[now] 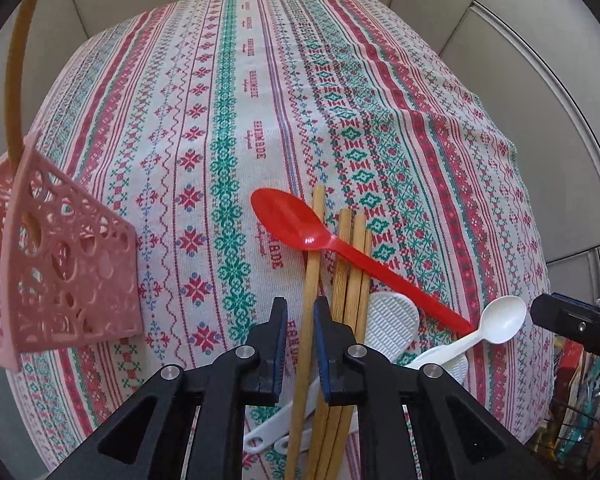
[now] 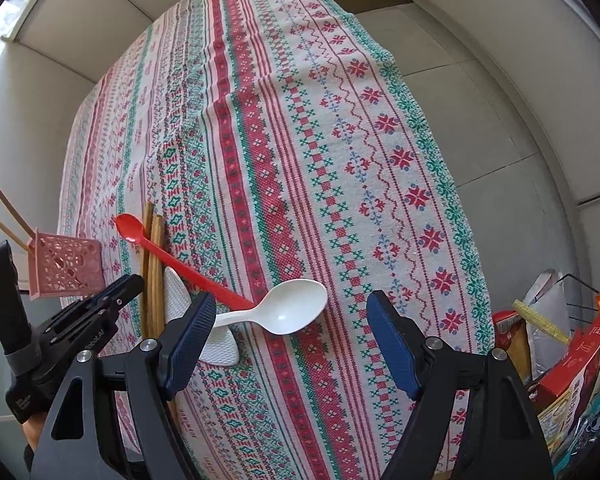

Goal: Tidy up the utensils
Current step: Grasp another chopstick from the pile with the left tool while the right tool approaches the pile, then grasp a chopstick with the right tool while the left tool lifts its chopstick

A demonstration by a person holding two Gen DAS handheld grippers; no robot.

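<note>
Chopsticks (image 1: 350, 276) lie bundled on the patterned counter (image 1: 228, 120), with a red spoon (image 1: 340, 246) laid across them, a white spoon (image 1: 496, 322) just beyond the red handle's end, and a ribbed white paddle (image 1: 388, 322) touching their near side. One chopstick (image 1: 310, 292) sits between the fingers of the left hand-held gripper (image 1: 300, 344), whose jaws are narrow but seem not yet to pinch it. A pink perforated basket (image 1: 72, 264) stands well apart from the chopsticks, on their far side from the spoons. The right hand-held gripper (image 2: 288, 344) hovers spread wide, holding nothing, over the white spoon's side of the pile. Judging by this, picking the first chopstick is the step in hand; next the left jaws must close, lift it without dragging the red spoon along, and carry it to the basket.
</note>
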